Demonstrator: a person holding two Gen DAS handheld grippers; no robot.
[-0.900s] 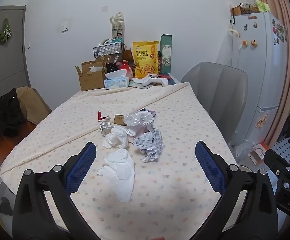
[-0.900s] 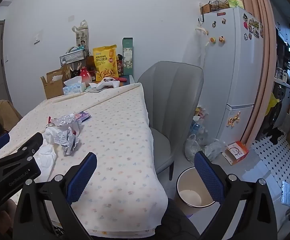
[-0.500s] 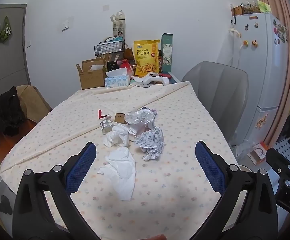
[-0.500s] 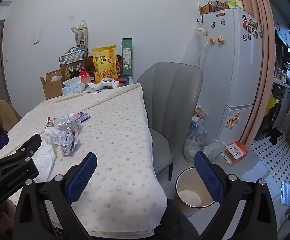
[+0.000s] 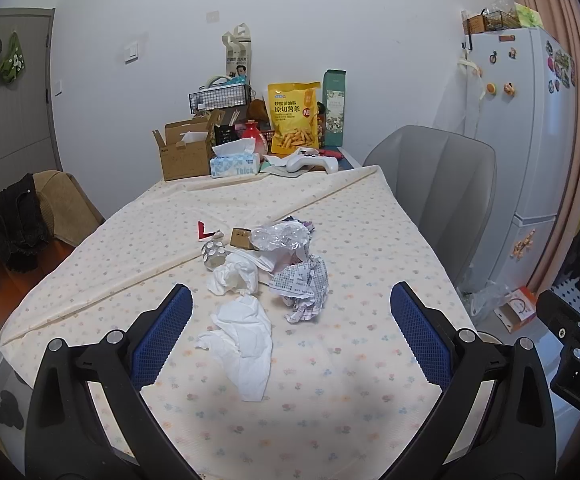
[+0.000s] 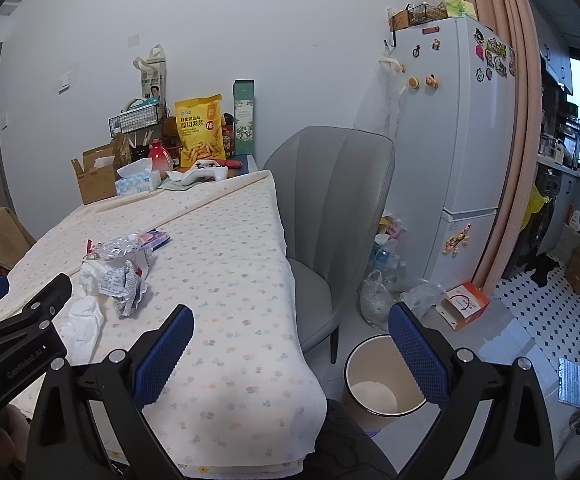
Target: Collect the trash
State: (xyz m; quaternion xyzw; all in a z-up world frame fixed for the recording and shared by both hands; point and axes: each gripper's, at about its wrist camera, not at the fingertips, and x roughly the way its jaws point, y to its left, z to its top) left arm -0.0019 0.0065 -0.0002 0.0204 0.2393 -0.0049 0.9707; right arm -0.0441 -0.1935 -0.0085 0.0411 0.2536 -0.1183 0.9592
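A heap of trash lies mid-table on the flowered cloth: a white tissue nearest me, a crumpled white wad, a printed paper ball, clear plastic wrap, a small cardboard scrap and a red scrap. My left gripper hangs open above the near tissue, touching nothing. My right gripper is open over the table's right edge, empty. A round bin stands on the floor beside the table. The heap shows again in the right wrist view as paper ball and tissue.
At the table's far end stand a cardboard box, a tissue box, a yellow snack bag and a white game controller. A grey chair sits at the right side, a fridge behind it, bags on the floor.
Both views have shifted only slightly; the trash heap sits a touch lower and nearer in the left wrist view. Both grippers stay open and empty.
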